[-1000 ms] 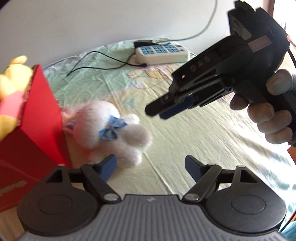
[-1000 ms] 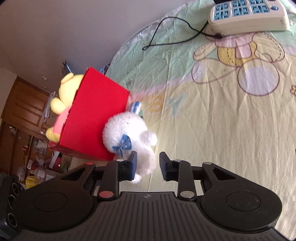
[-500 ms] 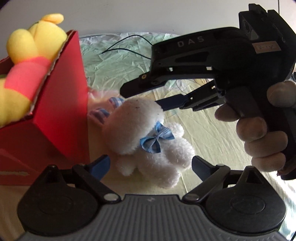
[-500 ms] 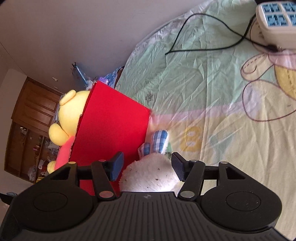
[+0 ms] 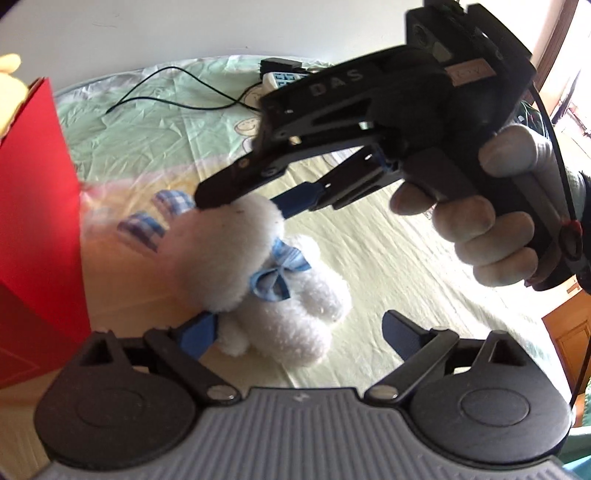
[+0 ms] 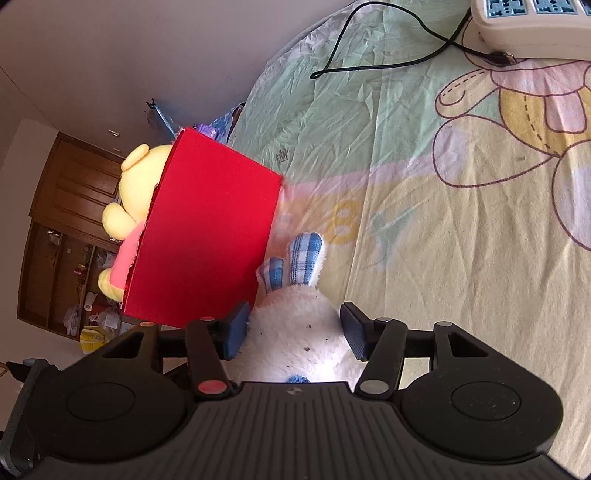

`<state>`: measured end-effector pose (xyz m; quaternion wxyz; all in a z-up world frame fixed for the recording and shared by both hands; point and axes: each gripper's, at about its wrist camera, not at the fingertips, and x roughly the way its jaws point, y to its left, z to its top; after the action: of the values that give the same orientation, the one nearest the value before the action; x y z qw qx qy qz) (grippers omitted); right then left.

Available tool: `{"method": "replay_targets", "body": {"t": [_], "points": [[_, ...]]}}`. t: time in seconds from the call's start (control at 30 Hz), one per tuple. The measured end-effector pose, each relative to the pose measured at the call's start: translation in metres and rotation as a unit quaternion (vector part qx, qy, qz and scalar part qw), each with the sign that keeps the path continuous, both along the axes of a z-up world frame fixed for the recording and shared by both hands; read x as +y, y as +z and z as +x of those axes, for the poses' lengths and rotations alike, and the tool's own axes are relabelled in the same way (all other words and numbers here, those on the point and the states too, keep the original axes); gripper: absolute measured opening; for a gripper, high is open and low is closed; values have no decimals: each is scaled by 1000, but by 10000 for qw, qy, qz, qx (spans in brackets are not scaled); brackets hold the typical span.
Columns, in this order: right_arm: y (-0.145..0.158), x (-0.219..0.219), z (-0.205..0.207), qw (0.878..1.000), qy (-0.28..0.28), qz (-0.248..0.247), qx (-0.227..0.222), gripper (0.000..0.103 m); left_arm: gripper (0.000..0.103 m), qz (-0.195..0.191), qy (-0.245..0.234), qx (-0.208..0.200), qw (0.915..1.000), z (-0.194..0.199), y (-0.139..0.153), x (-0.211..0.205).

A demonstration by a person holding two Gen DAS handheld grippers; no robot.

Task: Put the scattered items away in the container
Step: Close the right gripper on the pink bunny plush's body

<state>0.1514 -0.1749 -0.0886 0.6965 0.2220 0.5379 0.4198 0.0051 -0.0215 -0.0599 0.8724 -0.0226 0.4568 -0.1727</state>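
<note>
1. Over the last second I've brought both grippers in on the white plush rabbit (image 5: 258,266); the left gripper (image 5: 299,332) has just been opening wider, so pickup is next.
2. The right gripper (image 6: 291,332) straddles its head, pads beside it, not squeezing.
3. The rabbit lies on the bedsheet (image 6: 443,258) against the red box (image 6: 207,236).

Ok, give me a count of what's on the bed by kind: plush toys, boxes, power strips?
Plush toys: 2, the white bunny and the yellow bear
Red box: 1
Power strip: 1
Total: 4
</note>
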Motion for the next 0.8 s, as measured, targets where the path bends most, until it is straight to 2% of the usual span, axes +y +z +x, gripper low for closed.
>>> {"method": "replay_targets", "body": {"t": [0.17,0.3,0.43,0.5,0.6,0.7,0.8], "points": [[9,-5,3,9992,-364,150,-36,60,99,-553,618,127,9965,10,11,41],[6,9,9,9995,-318,-71,20,60,98,-929,812,290,9919,30,2,46],[-4,21,9,9987,-151,-391,274,62,97,-954,870,418,9908,36,-10,39],[-7,21,6,9986,-76,-319,408,60,87,-995,890,440,9901,35,-12,41],[-2,15,-3,9992,-53,-292,276,57,75,-977,824,342,9912,30,-5,41],[6,1,-12,9997,-170,-132,152,54,71,-1074,662,231,9917,21,7,37],[20,-14,-24,9994,-337,50,-32,52,70,-943,458,-93,9944,10,26,26]]}}
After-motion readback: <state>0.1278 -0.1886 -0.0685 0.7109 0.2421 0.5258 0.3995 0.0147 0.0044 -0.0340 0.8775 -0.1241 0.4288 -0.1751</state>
